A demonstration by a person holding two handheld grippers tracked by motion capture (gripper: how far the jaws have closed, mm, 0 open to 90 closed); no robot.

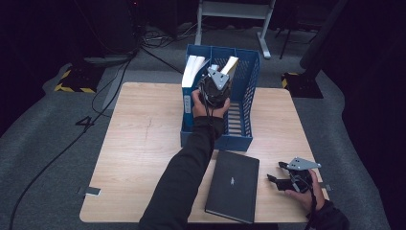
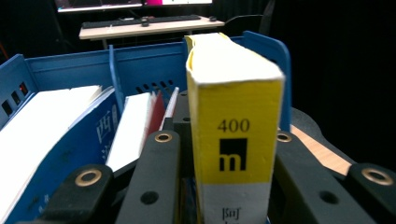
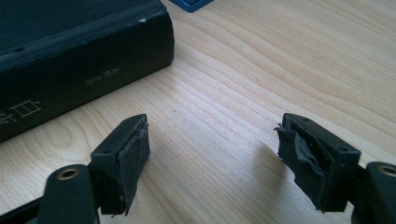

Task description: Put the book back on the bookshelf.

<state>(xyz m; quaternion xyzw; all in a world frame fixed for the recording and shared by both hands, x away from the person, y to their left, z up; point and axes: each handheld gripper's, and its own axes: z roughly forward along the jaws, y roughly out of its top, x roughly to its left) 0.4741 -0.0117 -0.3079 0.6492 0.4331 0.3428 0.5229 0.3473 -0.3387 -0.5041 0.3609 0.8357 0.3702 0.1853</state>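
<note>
Yellow book [image 2: 233, 116], pinched upright in my left gripper [image 2: 224, 154] over the blue file rack [image 1: 249, 86], could snag a divider if tilted; my right gripper [image 3: 215, 154] rests spread, empty.

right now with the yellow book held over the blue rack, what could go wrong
1. The left tool grips the yellow book only at its lower spine, so the book could tip or twist as it goes into the blue rack.
2. The leaning blue and white books beside it crowd the slot; the yellow book may catch on them or push them over.
3. The black book lies near the table edge, close to the open right tool; a nudge might slide it off.
</note>
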